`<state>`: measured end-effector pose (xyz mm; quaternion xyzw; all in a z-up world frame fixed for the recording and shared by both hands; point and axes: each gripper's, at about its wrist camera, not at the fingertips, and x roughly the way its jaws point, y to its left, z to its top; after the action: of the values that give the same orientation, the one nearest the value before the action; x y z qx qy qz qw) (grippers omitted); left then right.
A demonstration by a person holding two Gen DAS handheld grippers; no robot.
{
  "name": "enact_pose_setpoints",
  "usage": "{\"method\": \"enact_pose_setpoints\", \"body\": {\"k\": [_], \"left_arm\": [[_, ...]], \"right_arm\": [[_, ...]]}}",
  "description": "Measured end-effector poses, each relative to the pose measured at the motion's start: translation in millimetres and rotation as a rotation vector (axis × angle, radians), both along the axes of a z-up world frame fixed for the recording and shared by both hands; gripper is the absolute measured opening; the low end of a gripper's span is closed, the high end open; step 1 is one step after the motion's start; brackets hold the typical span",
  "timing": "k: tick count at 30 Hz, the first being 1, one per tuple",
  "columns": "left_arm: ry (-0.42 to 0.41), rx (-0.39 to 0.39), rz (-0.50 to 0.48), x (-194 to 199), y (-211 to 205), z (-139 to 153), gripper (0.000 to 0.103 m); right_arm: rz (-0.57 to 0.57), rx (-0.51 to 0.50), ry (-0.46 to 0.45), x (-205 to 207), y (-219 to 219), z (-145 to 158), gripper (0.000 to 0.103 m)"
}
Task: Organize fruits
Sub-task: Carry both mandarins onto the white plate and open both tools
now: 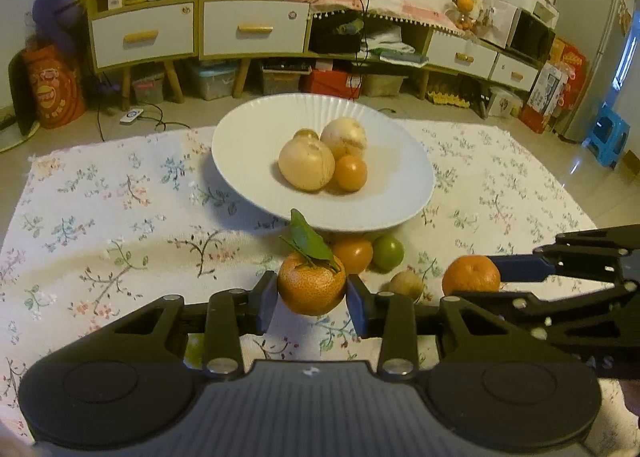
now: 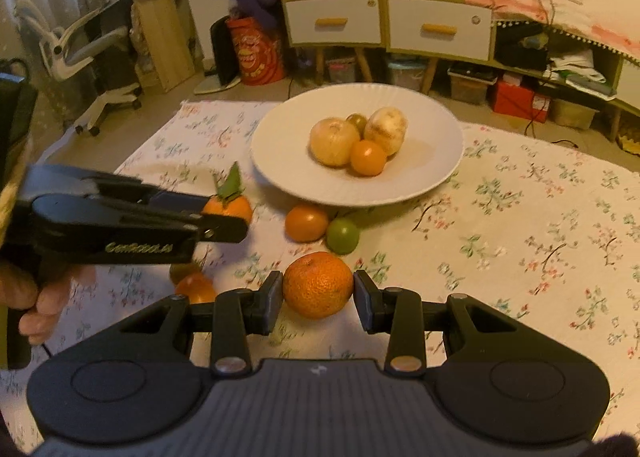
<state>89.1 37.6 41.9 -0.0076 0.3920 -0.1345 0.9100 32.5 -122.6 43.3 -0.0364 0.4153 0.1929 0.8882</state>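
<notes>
My left gripper (image 1: 312,299) is shut on a leafy tangerine (image 1: 311,284), held just above the floral cloth; from the right wrist view the same tangerine (image 2: 228,206) shows at the left gripper's tip. My right gripper (image 2: 318,295) is shut on a plain tangerine (image 2: 318,284), which also shows at the right edge of the left wrist view (image 1: 471,275). A white plate (image 1: 248,161) behind holds two pale round fruits, a small orange (image 1: 350,173) and a small greenish fruit. In front of the plate lie an orange (image 1: 353,254) and a green fruit (image 1: 388,253).
A brownish fruit (image 1: 406,284) lies between the grippers. Two more small fruits (image 2: 194,285) sit under the left gripper. A hand (image 2: 36,297) holds the left gripper's handle. The floral cloth (image 2: 540,241) covers the table; cabinets and boxes stand beyond its far edge.
</notes>
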Motion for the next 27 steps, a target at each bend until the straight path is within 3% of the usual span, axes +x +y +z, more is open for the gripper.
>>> {"method": "enact_pose_setpoints", "body": {"k": [11, 27], "left_arm": [[-0.080, 0.030, 0.009, 21, 6, 23, 0.025], [-0.075, 0.071, 0.034, 93, 7, 14, 0.025]], "right_arm": [[-0.081, 0.012, -0.024, 31, -6, 9, 0.035], [-0.123, -0.058, -0.070, 93, -11, -2, 0.035]]}}
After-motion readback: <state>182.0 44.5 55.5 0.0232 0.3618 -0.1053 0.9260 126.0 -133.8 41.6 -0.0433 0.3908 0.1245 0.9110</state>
